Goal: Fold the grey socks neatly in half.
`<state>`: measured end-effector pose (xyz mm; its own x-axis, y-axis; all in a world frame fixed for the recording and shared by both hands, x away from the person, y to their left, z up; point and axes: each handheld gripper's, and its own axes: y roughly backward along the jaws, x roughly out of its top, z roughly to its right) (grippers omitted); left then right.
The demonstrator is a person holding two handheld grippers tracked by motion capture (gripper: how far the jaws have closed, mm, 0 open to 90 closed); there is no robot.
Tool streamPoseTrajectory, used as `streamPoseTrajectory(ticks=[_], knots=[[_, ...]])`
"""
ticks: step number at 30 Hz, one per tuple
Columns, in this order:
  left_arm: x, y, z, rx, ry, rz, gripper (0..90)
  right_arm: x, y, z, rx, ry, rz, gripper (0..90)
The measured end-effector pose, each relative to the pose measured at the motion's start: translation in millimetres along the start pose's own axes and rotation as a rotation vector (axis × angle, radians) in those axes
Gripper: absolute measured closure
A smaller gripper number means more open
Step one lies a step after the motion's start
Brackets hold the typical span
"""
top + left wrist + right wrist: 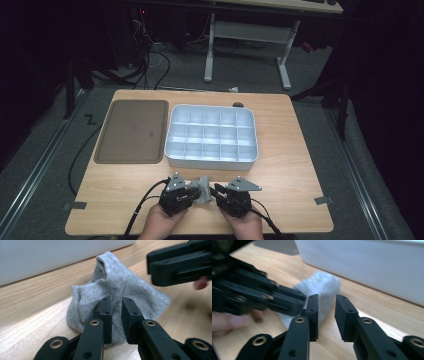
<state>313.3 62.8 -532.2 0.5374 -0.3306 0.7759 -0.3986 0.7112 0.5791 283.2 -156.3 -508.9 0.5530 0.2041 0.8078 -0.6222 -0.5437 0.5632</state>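
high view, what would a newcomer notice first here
A crumpled grey sock at the table's near edge, with the left gripper and right gripper at either side of it. Behind it, mid-table, sits a white divided tray of empty compartments, with a flat brown tray to its left.

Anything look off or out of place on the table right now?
Only the grey sock: it sits bunched in a rumpled heap on the table's near edge, between the left gripper and right gripper, not laid flat. The white divided tray and the brown tray sit square, and nothing looks spilled or damaged.
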Motion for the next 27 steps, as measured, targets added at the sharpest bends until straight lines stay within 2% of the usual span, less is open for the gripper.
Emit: streamPoseTrajectory(ticks=[3,5,7,9,10,11,13,15,19,22,25,27], knots=[[0.3,-0.7,1.1,0.003,-0.008,-0.001,79.4,1.6,0.5,-5.1,0.031,-0.008,0.002,65.6],[0.2,-0.5,0.8,0.0,-0.007,-0.001,79.4,0.5,-4.7,-7.0,0.017,0.001,-0.02,63.5],[0.0,0.0,-0.5,-0.009,0.003,0.0,79.4,-2.0,-11.3,-5.0,0.011,-0.011,-0.05,63.8],[-0.1,0.3,-0.8,-0.015,0.003,0.002,78.9,-4.4,-16.4,-3.0,0.012,-0.022,-0.079,70.1],[-0.2,0.5,-0.7,-0.02,0.001,0.003,77.6,-5.3,-17.8,-3.1,0.023,-0.023,-0.088,77.9],[-0.2,1.1,-0.9,-0.027,-0.002,0.006,75.2,-5.9,-18.8,-3.5,0.024,-0.021,-0.091,81.6],[0.0,5.8,-1.2,-0.026,0.0,0.016,69.2,-5.7,-19.4,-4.6,0.01,-0.015,-0.094,82.7],[-0.7,13.0,-2.0,-0.005,-0.004,0.034,65.9,-4.7,-19.1,-4.8,-0.002,-0.004,-0.094,82.8],[-5.0,21.4,-9.7,0.062,-0.001,0.034,73.0,-4.7,-18.4,-4.4,-0.012,0.007,-0.097,82.8],[-6.5,19.2,-14.5,0.07,0.019,0.023,78.0,-4.8,-18.4,-5.0,-0.015,0.01,-0.098,82.7],[-7.2,15.1,-11.7,0.075,0.001,0.011,82.1,-4.6,-17.9,-5.5,-0.016,0.019,-0.097,82.6],[-6.6,12.0,-10.4,0.079,-0.013,-0.015,83.5,-4.4,-16.9,-5.2,-0.015,0.014,-0.097,82.3]])
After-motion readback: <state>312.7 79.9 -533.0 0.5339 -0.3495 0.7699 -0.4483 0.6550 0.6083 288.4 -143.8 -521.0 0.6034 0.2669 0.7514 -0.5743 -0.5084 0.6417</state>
